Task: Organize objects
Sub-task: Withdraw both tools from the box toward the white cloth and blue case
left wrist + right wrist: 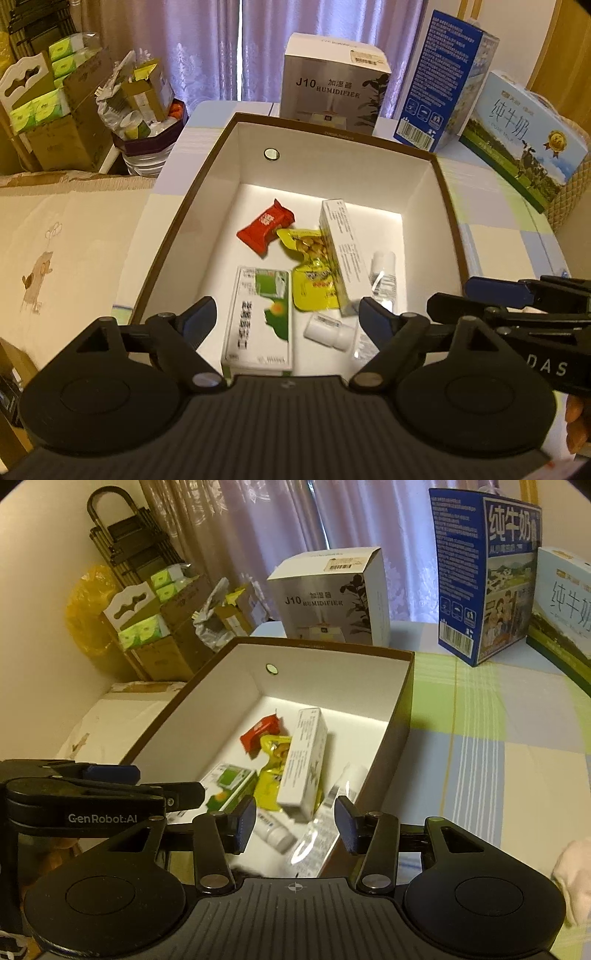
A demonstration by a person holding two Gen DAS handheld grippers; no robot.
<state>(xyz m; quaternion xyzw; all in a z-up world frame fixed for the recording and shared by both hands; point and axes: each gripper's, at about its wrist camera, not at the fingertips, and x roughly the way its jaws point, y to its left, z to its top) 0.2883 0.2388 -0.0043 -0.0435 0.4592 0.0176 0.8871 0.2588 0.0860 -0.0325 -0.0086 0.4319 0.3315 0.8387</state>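
An open brown box with a white inside (410,188) (207,705) stands on the table. In it lie a red snack packet (264,227) (258,731), a yellow packet (308,258) (271,771), a long white carton (343,254) (306,760), a green and white carton (260,317) (231,784), a small white bottle (327,328) (273,830) and a clear plastic item (382,277) (325,812). My left gripper (286,317) is open and empty above the box's near edge. My right gripper (295,825) is open and empty over the box's near right corner.
A humidifier box (332,85) (328,598), a blue milk carton box (443,77) (484,576) and a pale milk box (524,136) (561,609) stand behind the box. Cardboard boxes of tissues (48,99) (147,627) are stacked at left. The tablecloth (498,738) is checked.
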